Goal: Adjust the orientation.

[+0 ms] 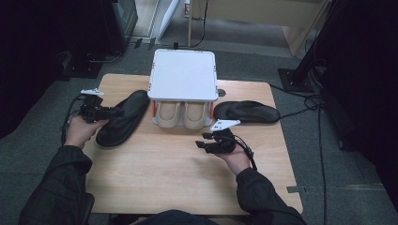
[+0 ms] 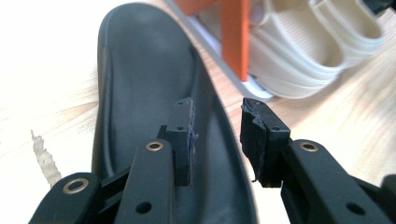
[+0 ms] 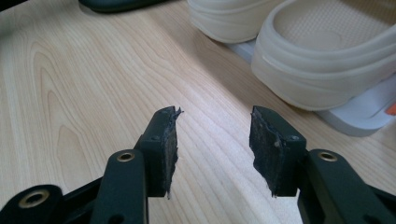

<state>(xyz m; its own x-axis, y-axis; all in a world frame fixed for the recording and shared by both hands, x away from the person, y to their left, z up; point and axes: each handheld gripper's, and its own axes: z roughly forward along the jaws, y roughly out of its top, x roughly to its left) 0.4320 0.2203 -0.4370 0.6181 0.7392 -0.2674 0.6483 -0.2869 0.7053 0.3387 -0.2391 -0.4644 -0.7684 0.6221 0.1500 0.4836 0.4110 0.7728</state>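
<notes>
The left tongs point(image 1: 114, 112) hover over the black insole point(image 1: 123, 117) at about nine o'clock on the counter point(image 1: 178, 183). Their jaws stand a little apart with nothing in them. The right tongs point(image 1: 201, 141) sit near the middle, open and empty too. A white shoe rack point(image 1: 183, 75) at twelve o'clock holds two cream slippers point(image 1: 184, 115). A second black insole point(image 1: 247, 112) lies at two o'clock.
</notes>
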